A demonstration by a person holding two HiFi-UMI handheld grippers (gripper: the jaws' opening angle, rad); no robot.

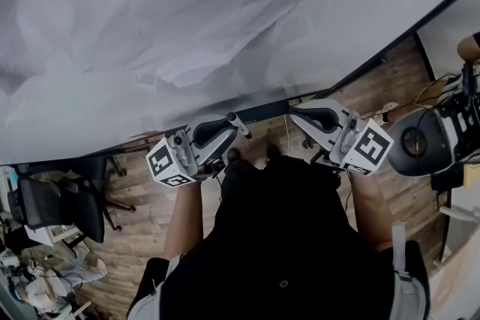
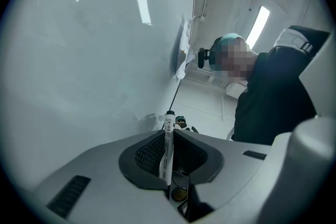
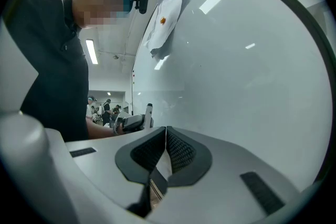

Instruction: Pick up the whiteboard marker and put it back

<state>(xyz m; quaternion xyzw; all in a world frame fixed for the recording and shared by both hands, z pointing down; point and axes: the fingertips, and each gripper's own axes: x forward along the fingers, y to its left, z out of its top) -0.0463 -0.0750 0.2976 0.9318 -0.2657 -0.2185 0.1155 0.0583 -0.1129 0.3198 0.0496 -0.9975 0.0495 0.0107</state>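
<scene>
The whiteboard marker (image 2: 168, 149), white with a black cap and a printed label, stands upright between the pads of my left gripper (image 2: 169, 131), which is shut on it. Seen from the head view, the marker (image 1: 239, 124) sticks out of the left gripper (image 1: 227, 133) towards the whiteboard's (image 1: 225, 26) lower edge. My right gripper (image 3: 166, 131) is shut with nothing in it and is held level in front of the board, its jaws facing the left gripper. In the right gripper view, the left gripper (image 3: 131, 123) and the marker's (image 3: 149, 112) tip show just beyond it.
A dark ledge (image 1: 262, 111) runs along the whiteboard's bottom edge. A white cloth (image 3: 167, 14) hangs at the board's top corner. An office chair (image 1: 60, 207) stands on the wooden floor at the left, and a round black device (image 1: 415, 143) with cables at the right.
</scene>
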